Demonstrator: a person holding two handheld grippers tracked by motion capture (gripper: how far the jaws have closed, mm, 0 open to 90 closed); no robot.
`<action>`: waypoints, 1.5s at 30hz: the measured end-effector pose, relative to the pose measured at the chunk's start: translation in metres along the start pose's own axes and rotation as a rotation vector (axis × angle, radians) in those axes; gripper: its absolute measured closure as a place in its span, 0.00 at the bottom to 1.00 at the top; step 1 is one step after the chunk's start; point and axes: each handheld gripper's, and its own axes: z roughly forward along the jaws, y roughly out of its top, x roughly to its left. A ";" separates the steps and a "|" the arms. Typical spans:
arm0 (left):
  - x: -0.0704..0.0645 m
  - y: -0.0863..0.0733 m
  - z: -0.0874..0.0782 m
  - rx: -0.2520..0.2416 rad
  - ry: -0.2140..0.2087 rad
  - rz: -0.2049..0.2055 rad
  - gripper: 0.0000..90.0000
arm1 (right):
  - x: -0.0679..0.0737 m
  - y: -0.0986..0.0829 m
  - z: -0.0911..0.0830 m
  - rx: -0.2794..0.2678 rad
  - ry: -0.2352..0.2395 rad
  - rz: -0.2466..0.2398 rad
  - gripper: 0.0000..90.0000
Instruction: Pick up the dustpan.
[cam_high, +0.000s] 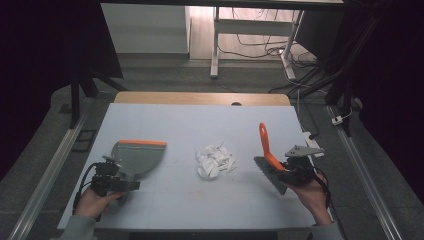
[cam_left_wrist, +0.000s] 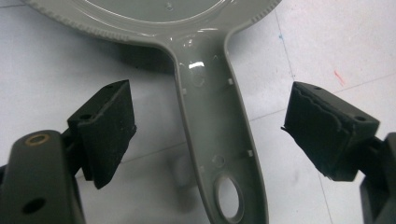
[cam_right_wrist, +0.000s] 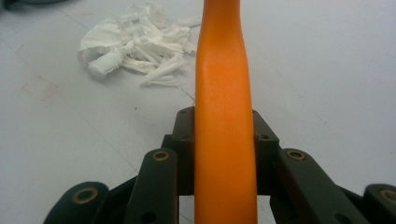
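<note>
Orange plastic marks the brush (cam_high: 270, 157) handle, which the right gripper (cam_high: 296, 171) clamps between its jaws at the table's (cam_high: 200, 125) right side, handle tilted up and away, grey bristles low beside the hand. White crumpled paper scraps (cam_high: 215, 161) lie in a heap at the table's middle, apart from the brush. Left of them lies the grey dustpan (cam_high: 136, 156) with its orange lip, and the left gripper (cam_left_wrist: 205, 135) holds its jaws wide on either side of the dustpan's handle, touching neither side.

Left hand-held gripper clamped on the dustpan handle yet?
No: in the left gripper view the left hand-held gripper stands open, its jaws well apart on either side of the dustpan handle, touching neither side.
</note>
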 end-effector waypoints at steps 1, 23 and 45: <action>0.000 0.000 0.001 -0.005 0.002 -0.006 0.21 | 0.000 0.000 0.000 0.000 0.000 0.001 0.78; 0.006 0.003 0.016 -0.057 -0.052 -0.132 0.58 | 0.000 0.001 0.000 0.002 -0.007 -0.002 0.78; 0.009 0.002 0.019 -0.109 -0.073 -0.157 0.68 | 0.000 0.000 0.001 0.004 -0.010 0.001 0.78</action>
